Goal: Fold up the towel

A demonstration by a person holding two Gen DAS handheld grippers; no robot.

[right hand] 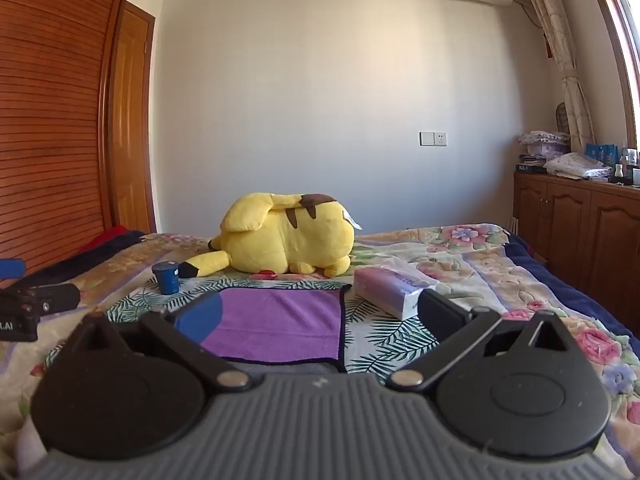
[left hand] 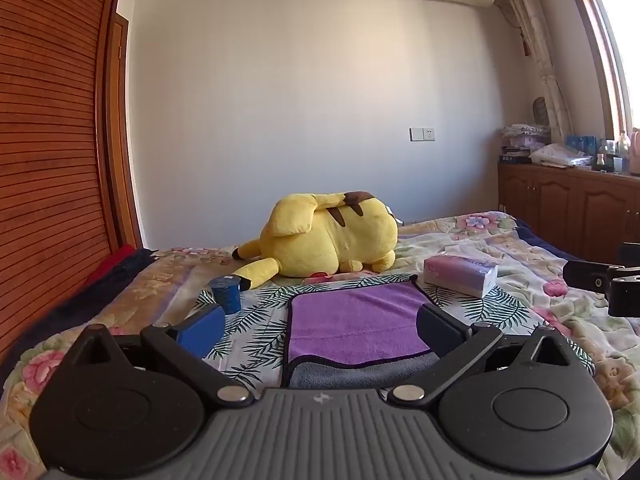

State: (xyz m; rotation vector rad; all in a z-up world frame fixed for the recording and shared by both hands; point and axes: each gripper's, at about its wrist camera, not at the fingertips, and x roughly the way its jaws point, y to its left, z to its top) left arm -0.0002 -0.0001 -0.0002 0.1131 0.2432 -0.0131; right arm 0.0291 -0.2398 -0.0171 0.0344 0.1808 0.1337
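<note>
1. Towel [left hand: 356, 320]: purple face up, dark piping round the edge, grey underside showing in a strip along the near edge, so one fold appears already laid. It lies flat on the leaf-print sheet [left hand: 256, 332] in the middle of the bed, roughly square from here; long axis cannot be told under the fisheye.
2. Left gripper [left hand: 320, 330]: jaws wide apart, nothing held. The towel lies straight ahead and below; its left edge sits between the two fingers, and the right finger overlaps its right edge.
3. Right gripper [right hand: 316, 318]: jaws likewise apart, empty. The towel [right hand: 280, 320] lies ahead and to the left; its right piped edge falls between the fingers.
4. Judgement: each gripper faces its own near corner, equally close. Next move probably calls for both to drop onto the near edge.
5. Surroundings: blue cup [left hand: 226, 294] far left of the towel, tissue pack [left hand: 460, 274] just beside its far right corner, Pikachu plush [left hand: 324, 236] beyond. The tissue pack could snag a far-right carry.
</note>
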